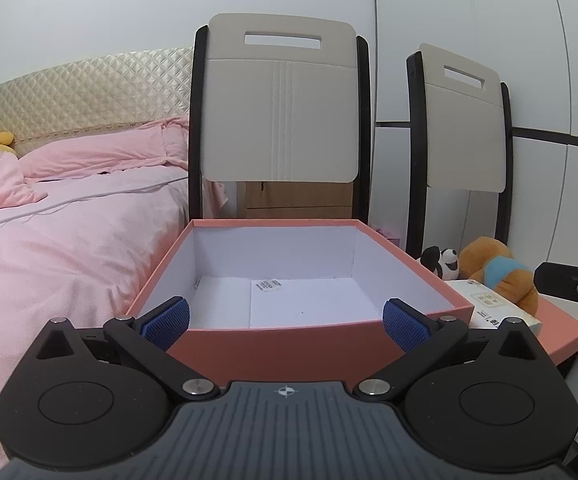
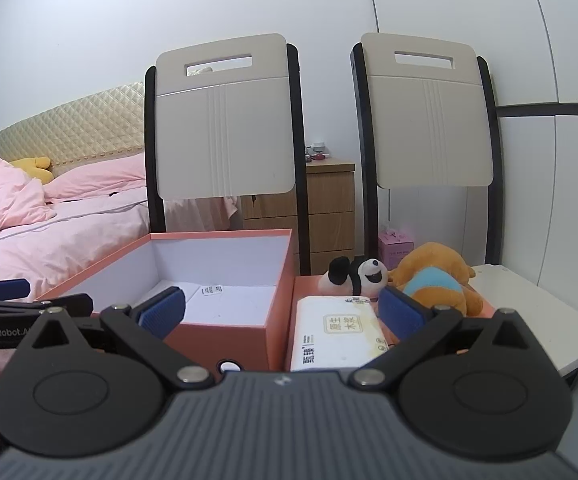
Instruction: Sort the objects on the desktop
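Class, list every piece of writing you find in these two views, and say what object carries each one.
"GenRobot.A", cut off after that: on the left gripper, in the right wrist view.
Large characters in a frame on the tissue pack: printed sideways, not readable for certain.
Small print on the tissue pack: too small.
White slip inside the pink box: print too small.

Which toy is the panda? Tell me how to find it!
Find the big open pink box in front of the two chairs. Just right of it lies a white tissue pack, and behind that pack are two plush toys. The panda is the smaller, black-and-white one on the left, next to the orange plush with a blue band.
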{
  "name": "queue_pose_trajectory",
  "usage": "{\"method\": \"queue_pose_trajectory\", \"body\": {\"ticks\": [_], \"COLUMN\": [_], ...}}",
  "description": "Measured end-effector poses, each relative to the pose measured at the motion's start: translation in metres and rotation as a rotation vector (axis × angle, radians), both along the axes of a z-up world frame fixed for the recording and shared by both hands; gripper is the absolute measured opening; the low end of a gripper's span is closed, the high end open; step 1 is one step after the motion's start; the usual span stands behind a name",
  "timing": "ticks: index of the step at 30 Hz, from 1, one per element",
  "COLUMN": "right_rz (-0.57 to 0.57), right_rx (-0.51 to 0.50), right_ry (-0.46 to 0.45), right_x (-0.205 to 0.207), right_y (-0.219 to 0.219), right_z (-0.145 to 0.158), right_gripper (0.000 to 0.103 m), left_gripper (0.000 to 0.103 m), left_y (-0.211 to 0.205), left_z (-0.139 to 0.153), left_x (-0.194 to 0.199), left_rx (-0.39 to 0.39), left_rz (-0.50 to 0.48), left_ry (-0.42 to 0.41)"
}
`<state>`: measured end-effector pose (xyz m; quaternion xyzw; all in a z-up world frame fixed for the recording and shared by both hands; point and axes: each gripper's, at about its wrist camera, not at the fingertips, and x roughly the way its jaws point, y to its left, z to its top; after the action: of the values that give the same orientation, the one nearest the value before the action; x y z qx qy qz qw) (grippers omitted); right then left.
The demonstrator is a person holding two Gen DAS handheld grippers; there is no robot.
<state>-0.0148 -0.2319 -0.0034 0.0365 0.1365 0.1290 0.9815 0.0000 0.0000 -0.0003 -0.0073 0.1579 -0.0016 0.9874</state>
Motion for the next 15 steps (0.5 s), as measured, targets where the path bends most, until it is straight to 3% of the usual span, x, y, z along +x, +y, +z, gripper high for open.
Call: {"method": "queue_pose_trajectory", "body": {"ticks": [15], "right_rz": [-0.020], "right_rx": [-0.013], "right_ry": [-0.001], "right_x": [0.0002], "right_y": [0.0041], "right_z": [-0.0026], "right_gripper": [0.103], "left_gripper": [0.103], "left_y": [0.0023], "left_z": [-0.0066], "left_x": [-0.0054], "left_rx": [0.023], "left_rz": [-0.026], "left_ry": [-0.054]}}
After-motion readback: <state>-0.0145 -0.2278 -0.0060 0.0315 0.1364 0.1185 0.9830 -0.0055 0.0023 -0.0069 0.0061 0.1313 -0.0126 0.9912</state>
